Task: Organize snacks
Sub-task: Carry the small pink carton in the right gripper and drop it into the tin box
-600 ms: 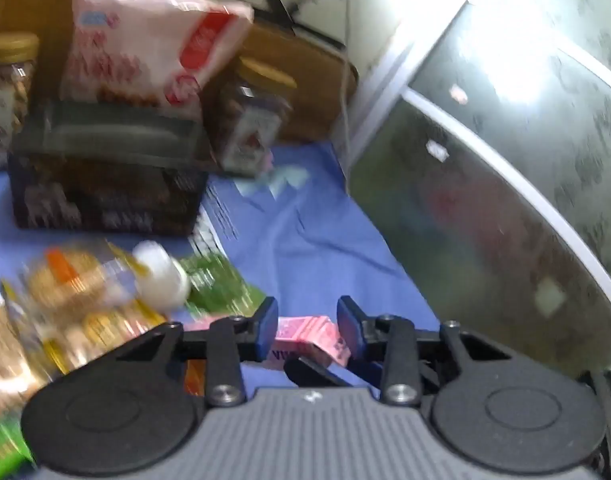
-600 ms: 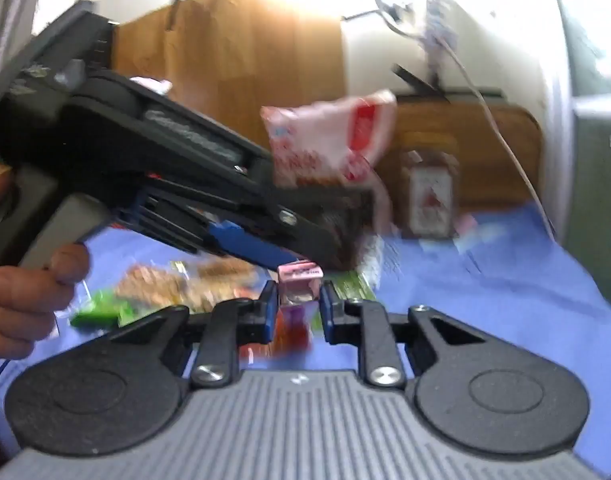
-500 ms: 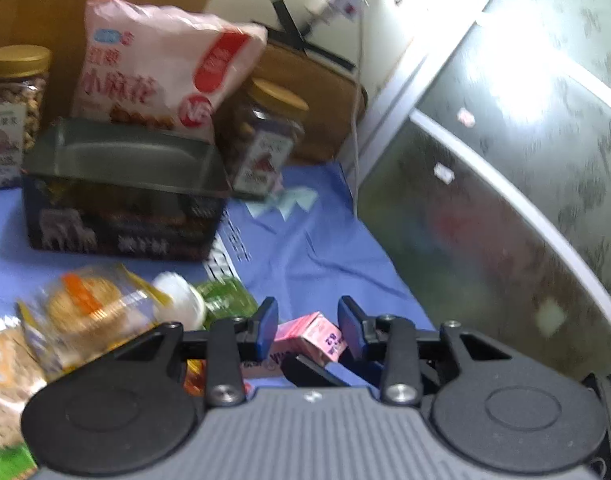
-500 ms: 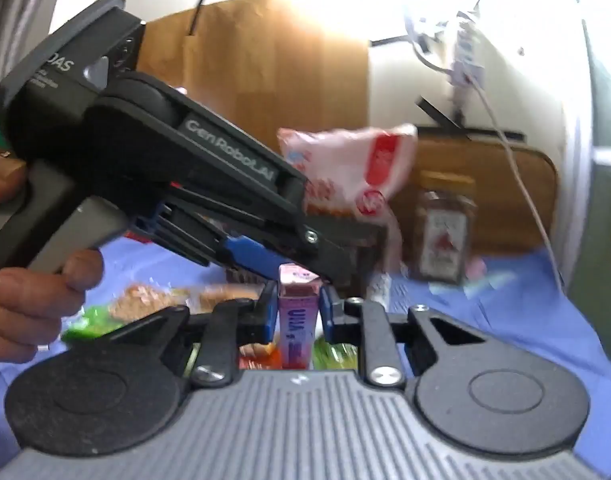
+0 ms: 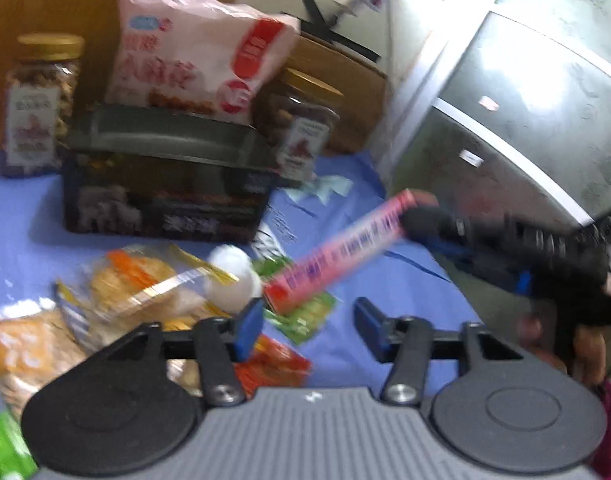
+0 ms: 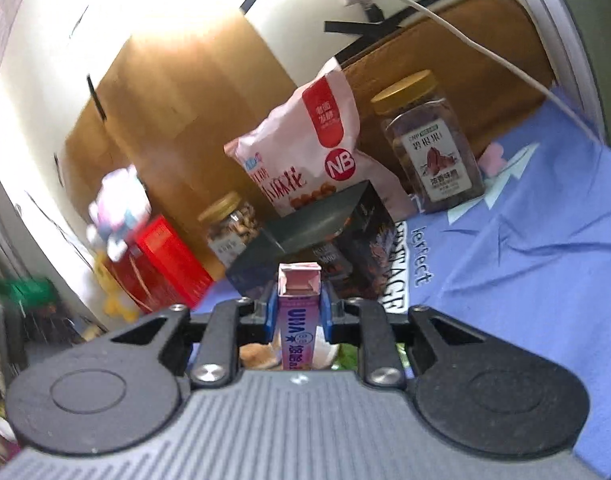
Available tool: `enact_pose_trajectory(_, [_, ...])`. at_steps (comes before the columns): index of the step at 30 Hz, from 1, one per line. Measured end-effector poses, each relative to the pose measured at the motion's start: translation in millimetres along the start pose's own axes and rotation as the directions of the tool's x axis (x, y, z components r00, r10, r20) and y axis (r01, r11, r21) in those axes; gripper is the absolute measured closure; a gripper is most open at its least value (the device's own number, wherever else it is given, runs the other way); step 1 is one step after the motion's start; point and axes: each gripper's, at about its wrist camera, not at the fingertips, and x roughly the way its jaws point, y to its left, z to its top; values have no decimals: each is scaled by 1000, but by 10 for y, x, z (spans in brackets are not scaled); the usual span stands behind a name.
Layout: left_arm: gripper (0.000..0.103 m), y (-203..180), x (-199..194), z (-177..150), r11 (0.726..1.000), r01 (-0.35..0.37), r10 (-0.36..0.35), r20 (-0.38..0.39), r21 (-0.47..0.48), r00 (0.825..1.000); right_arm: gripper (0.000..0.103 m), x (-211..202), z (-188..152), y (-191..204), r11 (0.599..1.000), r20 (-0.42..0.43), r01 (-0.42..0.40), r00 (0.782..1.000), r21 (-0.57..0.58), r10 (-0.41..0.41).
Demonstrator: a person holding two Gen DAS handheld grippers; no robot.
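Note:
My right gripper (image 6: 295,310) is shut on a slim pink drink carton (image 6: 298,312), held upright in the air. In the left wrist view the same carton (image 5: 337,250) slants above the blue cloth, held at its far end by the right gripper (image 5: 415,214). My left gripper (image 5: 307,324) is open and empty above loose snack packets (image 5: 145,284). A dark box (image 5: 165,184) stands behind them with a pink snack bag (image 5: 193,56) on it.
Two gold-lidded jars (image 5: 39,100) (image 5: 301,120) flank the dark box. A red box (image 6: 161,264) stands at the left in the right wrist view. A frosted glass panel (image 5: 525,100) bounds the right side. A white cable (image 6: 445,16) hangs across the back.
The left gripper has opened and let go of the pink carton. The right gripper now holds it alone and has lifted it away to the right.

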Motion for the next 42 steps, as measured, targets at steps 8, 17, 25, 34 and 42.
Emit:
enact_pose_trajectory(8, [17,218,-246,87,982,118,-102,107,-150,989,79,130,213,-125,979,-110,-98,987,177,119])
enact_pose_trajectory(17, [25,454,-286,587,991,10,13,169,-136,986,79,558,272,61,964,-63,-228,969,134,238])
enact_pose_trajectory(25, [24,826,244,1114,985,-118,132,106,-129,986,76,1355,327,-301,980,-107,-163,979,116,175])
enact_pose_trajectory(34, [18,918,435,1142,978,-176,187,102,-110,977,51,1299,246,-420,1000,-35,7,999,15,-6])
enact_pose_trajectory(42, [18,547,126,840,993,-121,119,125,8,985,51,858,-57,-364,994,-31,69,997,-82,-72])
